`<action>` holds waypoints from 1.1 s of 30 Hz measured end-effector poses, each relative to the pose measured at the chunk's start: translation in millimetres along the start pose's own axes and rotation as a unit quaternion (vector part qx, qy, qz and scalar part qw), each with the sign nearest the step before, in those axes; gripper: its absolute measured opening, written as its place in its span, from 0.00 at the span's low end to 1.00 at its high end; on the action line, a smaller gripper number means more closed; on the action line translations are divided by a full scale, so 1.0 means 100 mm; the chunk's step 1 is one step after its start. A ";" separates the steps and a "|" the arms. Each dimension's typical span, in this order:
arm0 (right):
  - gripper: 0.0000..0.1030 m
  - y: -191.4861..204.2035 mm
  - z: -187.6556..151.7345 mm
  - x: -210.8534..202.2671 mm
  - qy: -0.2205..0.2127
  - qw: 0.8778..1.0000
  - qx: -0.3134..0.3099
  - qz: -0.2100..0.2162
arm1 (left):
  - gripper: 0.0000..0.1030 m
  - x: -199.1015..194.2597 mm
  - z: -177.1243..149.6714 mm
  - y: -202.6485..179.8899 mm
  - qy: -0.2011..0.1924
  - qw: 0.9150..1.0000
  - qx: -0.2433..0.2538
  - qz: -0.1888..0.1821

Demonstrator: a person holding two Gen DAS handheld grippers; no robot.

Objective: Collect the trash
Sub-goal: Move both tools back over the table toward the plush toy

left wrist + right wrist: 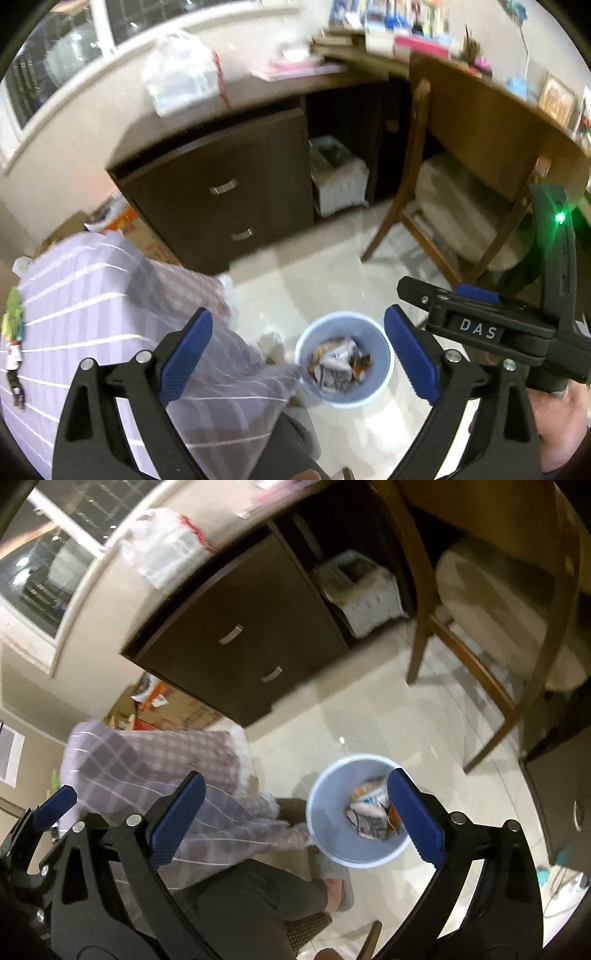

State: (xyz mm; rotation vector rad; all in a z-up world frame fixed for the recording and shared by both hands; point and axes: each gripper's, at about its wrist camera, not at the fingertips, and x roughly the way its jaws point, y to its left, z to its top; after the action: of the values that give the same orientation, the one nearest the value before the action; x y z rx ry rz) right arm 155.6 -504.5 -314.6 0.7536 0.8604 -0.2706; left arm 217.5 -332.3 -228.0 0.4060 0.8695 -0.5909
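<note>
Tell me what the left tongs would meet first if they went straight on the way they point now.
Probably the trash inside the light blue bin on the floor: it lies almost centred between the open left tongs, with nothing visible in between. Depth is hard to judge through the fisheye, so the bin's rim could come first.

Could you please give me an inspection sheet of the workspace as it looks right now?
Surface: pale glossy floor, bare around the bin.
Job's things: blue bin standing upright on the floor, crumpled wrappers inside it.
Clutter: checked blanket draped beside the bin; cardboard boxes by the wall; plastic bag on the desktop.
Grippers: left gripper open, nothing between its pads; right gripper open, also holding nothing; both above the bin.
Cables: nothing seen clearly.
Surroundings: dark drawer cabinet, wooden chair with a cushion, person's leg and slipper near the bin.
</note>
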 end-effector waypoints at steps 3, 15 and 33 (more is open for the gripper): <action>0.94 0.29 0.04 -0.20 -0.019 0.999 -0.026 0.012 | 0.90 -0.28 0.00 0.18 -0.029 0.999 -0.013 0.012; 0.94 1.51 -0.12 -0.60 -0.045 0.989 -0.125 0.060 | 0.90 -1.08 -0.29 1.17 -0.088 0.988 -0.092 0.083; 0.94 3.27 -0.78 -0.44 -0.027 0.954 -0.271 0.122 | 0.90 -1.35 -1.33 2.97 -0.057 0.936 -0.270 0.221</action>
State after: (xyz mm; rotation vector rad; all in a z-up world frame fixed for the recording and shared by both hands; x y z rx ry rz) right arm 245.5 -219.5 -153.8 0.3278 0.7318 0.1647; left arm 259.4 12.3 -169.3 0.0555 0.7596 0.0510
